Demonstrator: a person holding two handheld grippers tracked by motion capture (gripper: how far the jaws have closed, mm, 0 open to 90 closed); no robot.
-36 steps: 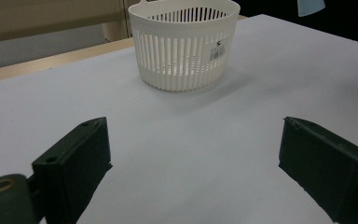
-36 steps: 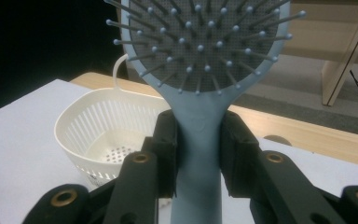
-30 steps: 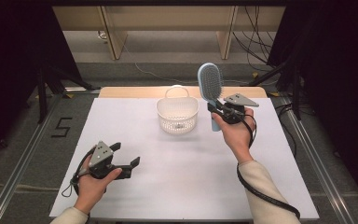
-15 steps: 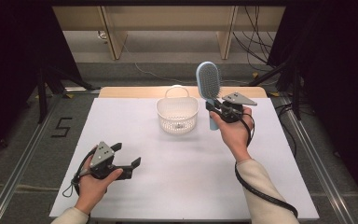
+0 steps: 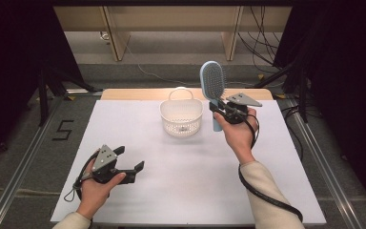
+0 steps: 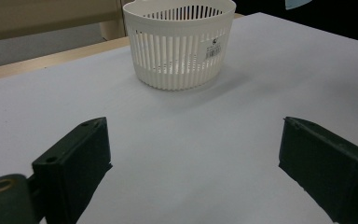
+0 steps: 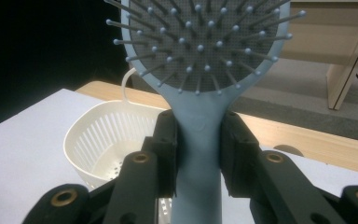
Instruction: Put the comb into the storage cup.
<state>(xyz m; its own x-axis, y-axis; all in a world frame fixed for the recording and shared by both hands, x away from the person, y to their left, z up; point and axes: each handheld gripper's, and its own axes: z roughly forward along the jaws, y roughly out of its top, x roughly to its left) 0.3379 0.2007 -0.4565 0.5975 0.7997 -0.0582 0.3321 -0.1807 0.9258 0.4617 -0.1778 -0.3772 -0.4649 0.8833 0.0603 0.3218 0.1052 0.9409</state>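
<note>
A white table (image 5: 186, 181) carries 1 white slatted basket (image 5: 181, 118) near its far edge.

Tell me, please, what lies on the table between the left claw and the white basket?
Nothing: in the left gripper view only bare white table stretches from the open left claw to the basket.

A white table top (image 5: 181, 191) is lying over a wooden board (image 5: 138, 94) that is showing along its far edge. Grey floor (image 5: 24, 143) is surrounding it, with a painted number five (image 5: 63, 130) and metal rails (image 5: 24, 157) at the sides. Pale wooden furniture legs (image 5: 116, 38) are standing beyond, black cables (image 5: 262, 52) are trailing nearby, and dark curtains (image 5: 14, 57) are closing both sides.
</note>
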